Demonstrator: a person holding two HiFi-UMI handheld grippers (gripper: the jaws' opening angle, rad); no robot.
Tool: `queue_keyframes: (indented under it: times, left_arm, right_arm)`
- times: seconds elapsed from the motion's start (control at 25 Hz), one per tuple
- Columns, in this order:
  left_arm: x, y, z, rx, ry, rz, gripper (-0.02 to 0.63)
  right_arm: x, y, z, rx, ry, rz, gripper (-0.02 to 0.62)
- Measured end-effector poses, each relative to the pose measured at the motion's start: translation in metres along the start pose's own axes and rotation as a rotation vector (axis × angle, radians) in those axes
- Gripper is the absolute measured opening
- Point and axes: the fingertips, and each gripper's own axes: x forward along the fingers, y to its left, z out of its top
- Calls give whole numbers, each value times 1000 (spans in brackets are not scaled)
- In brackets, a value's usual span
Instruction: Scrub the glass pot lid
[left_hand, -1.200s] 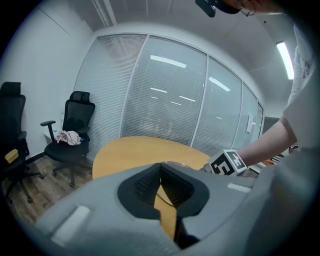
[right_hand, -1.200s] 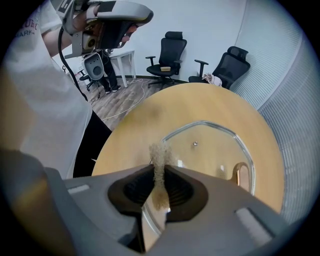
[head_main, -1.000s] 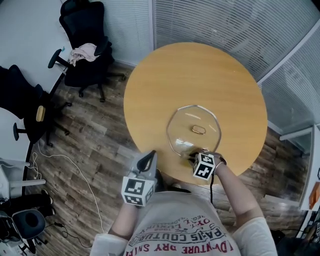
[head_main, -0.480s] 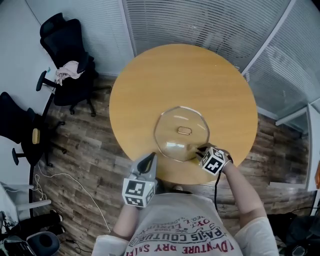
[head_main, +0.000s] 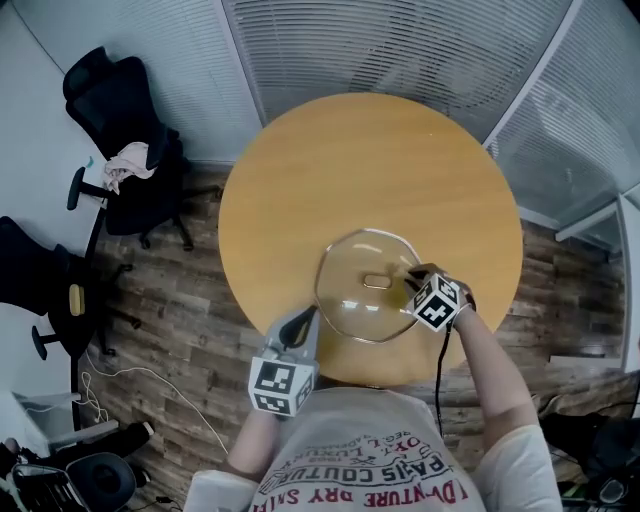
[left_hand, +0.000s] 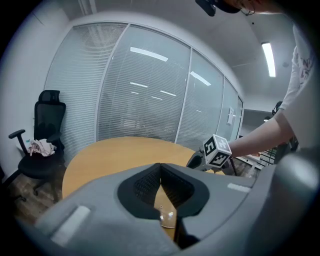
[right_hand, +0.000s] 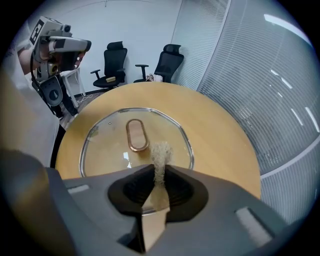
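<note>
Clear lid (head_main: 352, 300), metal rim, flat; oval handle (head_main: 377, 281) runs left-right. R gripper (right_hand: 159, 176) clamps scrub pad (right_hand: 160, 152); L gripper (left_hand: 161, 186) closed, empty.

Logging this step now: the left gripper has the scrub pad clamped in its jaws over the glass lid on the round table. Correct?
Wrong gripper. The right gripper has the scrub pad clamped in its jaws over the glass lid on the round table, as the right gripper view shows. The left gripper has its jaws together on nothing.
</note>
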Motion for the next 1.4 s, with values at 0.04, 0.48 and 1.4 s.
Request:
queue_keyframes:
  times: [0.04, 0.48, 1.4]
  left_arm:
    - [3, 4, 1, 2, 3, -4, 8]
    - [26, 49, 14, 4, 14, -14, 8]
    - [19, 8, 8, 6, 1, -57, 8]
  right_arm:
    - [5, -5, 4, -5, 4, -4, 63]
    - [45, -10, 36, -125, 24, 117, 63]
    - [20, 27, -16, -25, 119, 25, 63]
